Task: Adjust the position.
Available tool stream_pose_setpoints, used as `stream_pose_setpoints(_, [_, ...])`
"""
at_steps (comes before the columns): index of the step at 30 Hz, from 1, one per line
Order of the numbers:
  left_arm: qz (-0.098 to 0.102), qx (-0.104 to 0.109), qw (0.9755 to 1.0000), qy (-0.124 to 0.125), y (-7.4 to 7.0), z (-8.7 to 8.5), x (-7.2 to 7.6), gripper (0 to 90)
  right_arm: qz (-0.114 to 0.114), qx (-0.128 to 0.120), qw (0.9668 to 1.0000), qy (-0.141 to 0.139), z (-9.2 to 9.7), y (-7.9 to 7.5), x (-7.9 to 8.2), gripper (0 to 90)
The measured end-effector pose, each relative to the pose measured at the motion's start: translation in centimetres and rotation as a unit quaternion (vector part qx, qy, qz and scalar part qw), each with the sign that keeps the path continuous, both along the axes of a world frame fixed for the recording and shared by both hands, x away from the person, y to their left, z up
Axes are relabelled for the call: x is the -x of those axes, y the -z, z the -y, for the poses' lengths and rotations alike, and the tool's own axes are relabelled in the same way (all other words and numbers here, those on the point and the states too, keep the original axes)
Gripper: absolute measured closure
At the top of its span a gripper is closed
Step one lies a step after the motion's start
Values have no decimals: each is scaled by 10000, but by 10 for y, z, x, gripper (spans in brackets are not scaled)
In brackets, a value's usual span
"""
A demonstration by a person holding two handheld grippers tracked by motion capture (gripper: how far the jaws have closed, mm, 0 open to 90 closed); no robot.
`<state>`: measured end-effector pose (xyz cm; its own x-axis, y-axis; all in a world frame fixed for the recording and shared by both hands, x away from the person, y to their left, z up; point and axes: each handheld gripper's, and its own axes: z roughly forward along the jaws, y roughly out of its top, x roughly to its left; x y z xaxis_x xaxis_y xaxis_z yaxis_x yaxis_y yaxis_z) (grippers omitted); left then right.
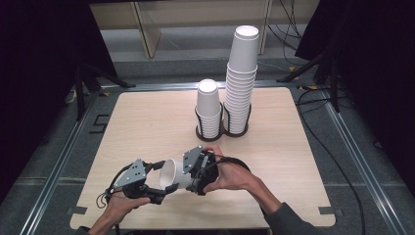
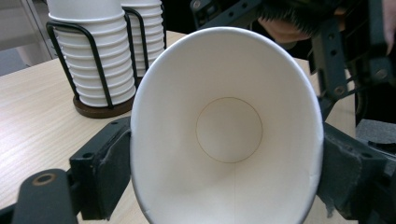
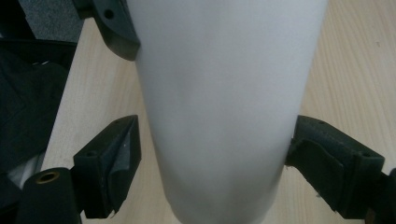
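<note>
A pale wooden table with rounded corners stands on a grey floor in a dim room.

Metal rails run along the floor beside the table's left and right edges, and another crosses behind its far edge. Black drapes hang dark at both sides. Black stand legs rest on the floor near the far corners. Beyond the far edge is a light wooden frame, brighter lit, and black cables trail across the floor at right.

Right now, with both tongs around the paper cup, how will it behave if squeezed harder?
The paper cup looks thin-walled: its rim is already oval in the left gripper view, so it would probably crumple. It seems light. Lying on its side, it might roll in a curve if released.
</note>
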<state>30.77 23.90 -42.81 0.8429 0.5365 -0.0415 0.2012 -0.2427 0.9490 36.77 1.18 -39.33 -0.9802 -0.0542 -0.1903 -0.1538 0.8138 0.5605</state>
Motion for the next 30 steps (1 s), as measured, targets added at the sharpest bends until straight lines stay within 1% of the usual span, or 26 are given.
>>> stream_pose_setpoints(2, [11, 16, 10000, 64, -1, 1, 0, 147, -156, -53, 9999, 31, -1, 2, 1, 182])
stream_pose_setpoints(3, [22, -9, 10000, 66, -1, 1, 1, 146, -215, -62, 9997, -22, -1, 3, 0, 189])
stream_pose_setpoints(5, [20, -61, 9999, 98, -1, 2, 1, 146, -190, -50, 9998, -26, -2, 5, -1, 193])
stream_pose_setpoints(6, [29, -64, 9999, 109, 0, 2, 0, 146, -249, -55, 9997, -65, -2, 6, -1, 199])
stream_pose_setpoints(8, [19, -39, 9999, 136, 1, 3, 0, 146, -297, -76, 9995, -106, -3, 8, -1, 213])
stream_pose_setpoints(9, [15, -135, 9998, 131, 0, 3, 1, 146, -284, -48, 9995, -104, -4, 8, 0, 214])
stream_pose_setpoints(11, [27, -187, 9997, 139, 0, 2, 1, 146, -286, -52, 9995, -104, -5, 10, 0, 212])
stream_pose_setpoints(12, [7, -176, 9997, 144, 0, 3, 1, 146, -176, -68, 9996, -189, -6, 10, -1, 212])
stream_pose_setpoints(15, [-22, -156, 9998, 132, 1, 4, 1, 146, -141, -46, 9996, -239, -7, 11, -1, 212])
stream_pose_setpoints(16, [-12, -169, 9998, 145, 1, 4, 1, 146, -219, -16, 9997, -136, -7, 11, 0, 215])
stream_pose_setpoints(17, [-17, -143, 9998, 139, 1, 4, 1, 146, -221, -26, 9996, -151, -7, 12, -1, 217])
stream_pose_setpoints(18, [9, -190, 9997, 161, 1, 3, 1, 145, -282, -63, 9995, -148, -7, 12, 0, 220])
stream_pose_setpoints(19, [22, -156, 9997, 165, 1, 3, 0, 142, -283, -80, 9994, -164, -7, 12, -1, 224])
stream_pose_setpoints(20, [15, -96, 9998, 161, 1, 2, 1, 135, -290, -94, 9994, -176, -7, 13, -1, 226])
stream_pose_setpoints(21, [58, 40, 9998, 202, 2, 2, -1, 124, -227, -137, 9993, -275, -7, 12, -2, 228])
stream_pose_setpoints(22, [36, 225, 9996, 161, 3, 2, -1, 104, -261, -185, 9991, -278, -6, 11, -2, 229])
stream_pose_setpoints(23, [16, 325, 9994, 95, 3, 1, -1, 90, -379, -247, 9987, -251, -5, 11, -3, 229])
stream_pose_setpoints(24, [47, 527, 9986, 22, 3, 1, -2, 77, -453, -332, 9981, -265, -4, 11, -4, 229])
stream_pose_setpoints(25, [108, 647, 9978, -18, 2, -1, -2, 56, -538, -470, 9972, -208, -2, 10, -6, 229])
stream_pose_setpoints(26, [91, 690, 9976, -57, 2, -3, -1, 53, -587, -577, 9964, -196, -1, 10, -9, 230])
stream_pose_setpoints(27, [95, 803, 9967, -88, 2, -3, -1, 63, -628, -675, 9956, -183, 1, 10, -11, 230])
stream_pose_setpoints(28, [125, 847, 9963, -124, 1, -5, -1, 80, -692, -761, 9946, -106, 3, 10, -12, 231])
stream_pose_setpoints(29, [106, 982, 9950, -170, 2, -5, -1, 77, -817, -897, 9926, -73, 5, 10, -13, 231])
stream_pose_setpoints(30, [97, 1066, 9940, -229, 2, -5, -1, 78, -1009, -989, 9900, 53, 6, 10, -13, 231])
